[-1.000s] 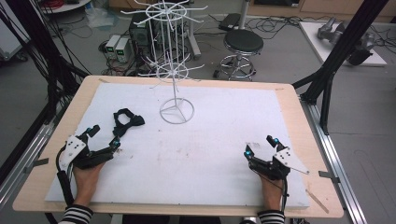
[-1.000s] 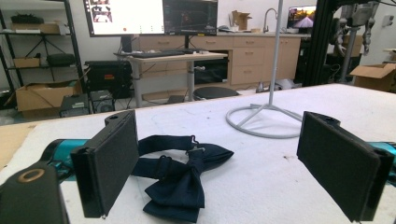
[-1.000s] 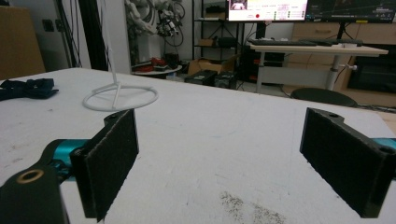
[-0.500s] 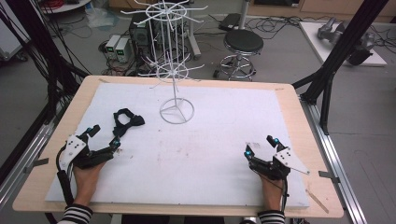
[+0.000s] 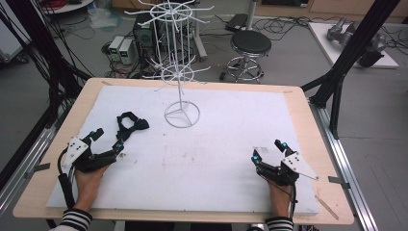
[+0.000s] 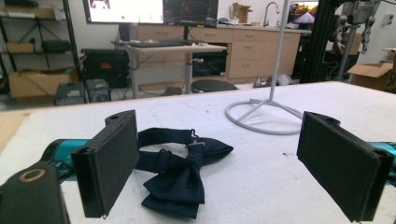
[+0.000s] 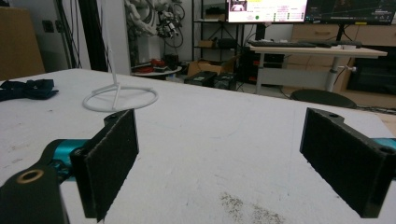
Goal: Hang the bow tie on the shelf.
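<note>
The dark navy fabric bow tie with its looped neck strap (image 5: 129, 124) lies flat on the white foam-covered counter (image 5: 216, 159), at about ten o'clock from the counter's middle and just ahead of the left tool (image 5: 107, 142). That tool rests low with its jaws spread wide, empty. The right tool (image 5: 267, 150), at about four o'clock, is likewise spread and empty.

In the high view the tie's long axis seems to run from seven toward one o'clock, the strap loop nearer the person and the knotted bow (image 6: 180, 179) at the far end; in the left gripper view the bow sits closest to the jaws, so this reading is uncertain.

The risks, as I judge them: the limp strap may slip out or bunch if the jaws close on the loop alone. The white wire display stand with a ring base (image 5: 182, 115) stands near the tie at twelve o'clock, and a careless sweep could tip it.
</note>
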`<control>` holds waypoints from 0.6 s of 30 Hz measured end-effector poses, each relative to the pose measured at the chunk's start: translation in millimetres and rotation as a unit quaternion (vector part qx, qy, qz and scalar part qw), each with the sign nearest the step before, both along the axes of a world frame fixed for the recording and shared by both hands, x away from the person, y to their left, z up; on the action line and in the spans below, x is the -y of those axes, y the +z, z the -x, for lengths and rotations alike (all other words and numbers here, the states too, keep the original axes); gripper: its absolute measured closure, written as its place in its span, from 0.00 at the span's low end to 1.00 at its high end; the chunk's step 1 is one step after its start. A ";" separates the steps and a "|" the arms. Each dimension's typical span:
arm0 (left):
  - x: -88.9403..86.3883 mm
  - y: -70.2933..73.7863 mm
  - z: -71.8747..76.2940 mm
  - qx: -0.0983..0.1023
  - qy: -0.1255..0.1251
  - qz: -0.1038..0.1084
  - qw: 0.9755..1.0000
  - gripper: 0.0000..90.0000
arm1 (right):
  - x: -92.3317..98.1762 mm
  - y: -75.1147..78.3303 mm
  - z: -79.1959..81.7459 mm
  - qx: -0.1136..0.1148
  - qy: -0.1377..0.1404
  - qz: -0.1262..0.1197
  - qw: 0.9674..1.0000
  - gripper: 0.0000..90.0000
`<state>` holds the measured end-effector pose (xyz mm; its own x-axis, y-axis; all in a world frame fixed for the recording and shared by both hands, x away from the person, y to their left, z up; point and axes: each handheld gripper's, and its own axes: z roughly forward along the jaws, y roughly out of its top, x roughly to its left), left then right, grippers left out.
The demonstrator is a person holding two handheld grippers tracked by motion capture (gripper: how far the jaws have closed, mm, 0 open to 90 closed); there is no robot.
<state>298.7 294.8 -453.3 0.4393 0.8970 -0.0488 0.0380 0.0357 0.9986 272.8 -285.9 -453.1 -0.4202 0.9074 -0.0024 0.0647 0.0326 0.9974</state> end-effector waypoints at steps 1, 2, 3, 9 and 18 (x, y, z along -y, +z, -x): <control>-0.8 0.2 -0.9 -0.005 0.002 0.005 1.000 0.15 | -0.3 0.0 0.3 -0.002 0.001 -0.002 1.000 0.12; -2.3 0.7 -2.3 -0.014 0.003 0.010 1.000 0.15 | 0.1 0.0 0.1 0.000 0.000 0.000 1.000 0.12; -2.6 0.9 -2.6 -0.017 0.004 0.008 1.000 0.15 | 0.1 0.0 0.1 -0.001 0.000 -0.001 1.000 0.12; -4.3 7.8 -7.2 -0.027 0.008 -0.007 1.000 0.15 | -0.5 -0.1 1.0 -0.002 0.000 -0.004 1.000 0.12; -11.6 26.2 -31.6 -0.063 0.010 -0.033 0.997 0.15 | -0.6 -0.2 1.0 -0.002 0.000 -0.002 1.000 0.12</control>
